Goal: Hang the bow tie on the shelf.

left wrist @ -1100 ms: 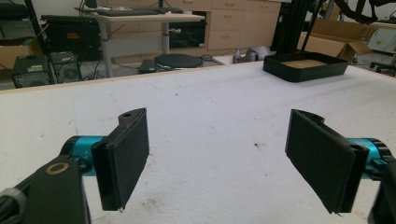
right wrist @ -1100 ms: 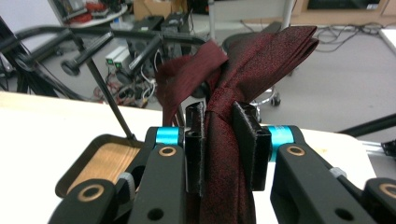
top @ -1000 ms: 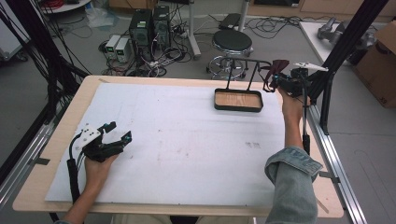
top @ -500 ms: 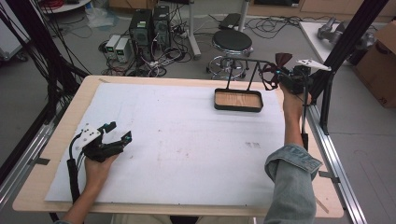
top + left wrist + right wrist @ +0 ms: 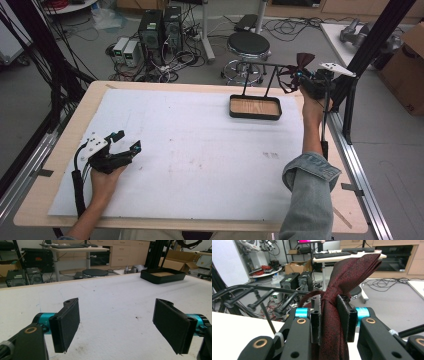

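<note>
A dark red tie (image 5: 352,267) is pinched between the pads of my right gripper (image 5: 331,315), and its folded end sticks up above the jaws. In the high view the right gripper (image 5: 296,76) hangs in the air at the table's far right, with the tie (image 5: 303,59) beside the right end of a black rack (image 5: 260,65). The rack rises from a black tray (image 5: 254,116) with a wooden floor. My left gripper (image 5: 122,144) rests on the white sheet at the near left, open and with nothing in it; its pads (image 5: 66,323) stand wide apart.
A white sheet (image 5: 200,150) covers most of the wooden table. The rack's arms (image 5: 249,293) reach out to the left of the tie. A stool (image 5: 248,45), computers and cables stand on the floor beyond the far edge. A black post (image 5: 350,95) rises at the right edge.
My right gripper has lifted the tie slightly, up toward the right end of the rack bar. The left gripper has stayed where it was.
</note>
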`<action>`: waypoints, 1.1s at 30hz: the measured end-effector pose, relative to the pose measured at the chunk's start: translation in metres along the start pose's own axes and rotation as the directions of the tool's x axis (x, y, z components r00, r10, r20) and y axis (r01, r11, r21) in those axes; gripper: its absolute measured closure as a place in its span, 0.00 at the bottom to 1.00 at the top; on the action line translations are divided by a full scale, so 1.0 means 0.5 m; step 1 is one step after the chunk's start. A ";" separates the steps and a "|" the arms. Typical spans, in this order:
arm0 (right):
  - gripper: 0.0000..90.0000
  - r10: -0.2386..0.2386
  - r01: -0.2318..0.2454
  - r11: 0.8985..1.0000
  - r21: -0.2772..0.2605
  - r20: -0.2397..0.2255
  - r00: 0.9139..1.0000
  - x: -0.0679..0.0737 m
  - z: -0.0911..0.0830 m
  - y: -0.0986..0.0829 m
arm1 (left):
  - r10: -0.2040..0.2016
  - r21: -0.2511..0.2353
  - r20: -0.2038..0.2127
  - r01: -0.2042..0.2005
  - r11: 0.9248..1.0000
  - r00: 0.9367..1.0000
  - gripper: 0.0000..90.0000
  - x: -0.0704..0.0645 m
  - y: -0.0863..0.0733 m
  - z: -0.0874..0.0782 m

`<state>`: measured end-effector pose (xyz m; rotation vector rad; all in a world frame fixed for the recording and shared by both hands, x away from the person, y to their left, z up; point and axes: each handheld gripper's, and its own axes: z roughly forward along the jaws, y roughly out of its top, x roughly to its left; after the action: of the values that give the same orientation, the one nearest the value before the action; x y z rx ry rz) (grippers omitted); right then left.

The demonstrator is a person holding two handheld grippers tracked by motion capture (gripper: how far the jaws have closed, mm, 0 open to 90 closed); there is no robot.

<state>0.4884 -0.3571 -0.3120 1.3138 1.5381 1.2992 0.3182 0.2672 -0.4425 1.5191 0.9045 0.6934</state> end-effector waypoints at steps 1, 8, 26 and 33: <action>0.82 0.005 -0.005 1.000 0.001 0.004 1.000 -0.002 0.001 -0.001 | 0.000 0.000 0.000 0.000 1.000 1.000 0.24 0.000 0.000 0.000; 0.81 0.036 -0.036 0.998 0.057 0.005 0.999 -0.015 0.012 -0.016 | 0.001 0.002 -0.004 -0.001 1.000 1.000 0.24 0.000 0.000 0.000; 0.75 0.044 -0.044 0.998 0.046 0.000 0.999 -0.014 0.001 -0.009 | 0.001 0.002 -0.002 -0.001 1.000 1.000 0.25 -0.001 0.000 0.000; 0.74 0.046 -0.046 0.998 0.034 0.003 0.999 -0.017 -0.007 -0.004 | 0.002 0.001 -0.002 -0.002 1.000 1.000 0.25 0.000 0.000 0.000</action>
<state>0.4864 -0.3659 -0.3140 1.3784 1.5433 1.3050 0.3182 0.2670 -0.4425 1.5209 0.9052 0.6966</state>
